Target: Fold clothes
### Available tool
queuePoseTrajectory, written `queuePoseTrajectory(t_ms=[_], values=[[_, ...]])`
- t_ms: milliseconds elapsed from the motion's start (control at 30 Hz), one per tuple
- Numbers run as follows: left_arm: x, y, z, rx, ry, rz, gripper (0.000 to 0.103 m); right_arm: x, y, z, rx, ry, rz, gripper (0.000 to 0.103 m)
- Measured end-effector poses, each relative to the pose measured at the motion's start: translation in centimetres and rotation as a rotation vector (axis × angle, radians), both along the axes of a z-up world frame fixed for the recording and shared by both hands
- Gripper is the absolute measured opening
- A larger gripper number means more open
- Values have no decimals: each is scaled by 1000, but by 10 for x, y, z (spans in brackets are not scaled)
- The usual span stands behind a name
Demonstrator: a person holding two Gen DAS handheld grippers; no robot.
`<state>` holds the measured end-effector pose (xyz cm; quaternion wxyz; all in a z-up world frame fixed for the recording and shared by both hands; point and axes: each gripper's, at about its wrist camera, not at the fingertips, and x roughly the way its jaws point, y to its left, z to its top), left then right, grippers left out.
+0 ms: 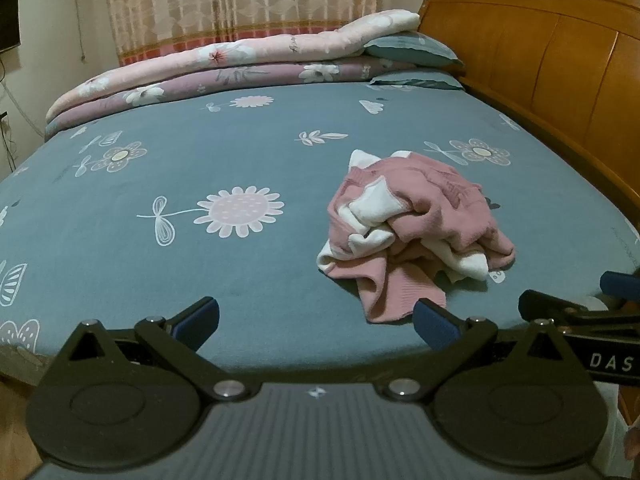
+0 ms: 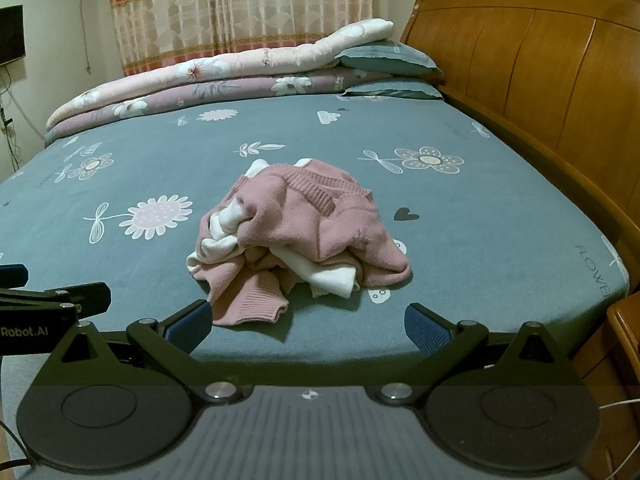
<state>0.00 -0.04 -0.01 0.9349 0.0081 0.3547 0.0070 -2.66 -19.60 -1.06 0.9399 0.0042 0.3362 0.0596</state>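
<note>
A crumpled pink and white knit garment (image 1: 416, 228) lies in a heap on the blue flowered bed sheet (image 1: 200, 168), near the bed's near edge. In the left wrist view my left gripper (image 1: 316, 322) is open and empty, hovering over the bed edge, with the heap ahead and to its right. In the right wrist view the garment (image 2: 296, 236) lies straight ahead, and my right gripper (image 2: 308, 324) stands open with a pink ribbed hem just beyond its left fingertip. Each gripper shows at the edge of the other's view.
Folded pink and mauve quilts (image 2: 208, 80) and blue pillows (image 2: 384, 60) lie along the far side of the bed. A wooden headboard (image 2: 540, 72) runs along the right. Patterned curtains (image 2: 240, 12) hang behind. A wooden nightstand (image 2: 624, 344) stands at the right.
</note>
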Motion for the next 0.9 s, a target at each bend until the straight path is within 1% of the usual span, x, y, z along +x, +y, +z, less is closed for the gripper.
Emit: queuePoseTrajectory(t_ms=[267,333,667,900], values=[[3,-8,-1,17,5,-7,102,-2,3,1,3,-9,8,103],[0,-2,0,4,1,-9,102,0,-1,1,3,-11,8,103],[1,-2,0,3,3,0,102,-2,-1,2,3,-13,3,103],[0,1,-2,5,-4,27,102,-3,-2,3,8,-17,2,103]])
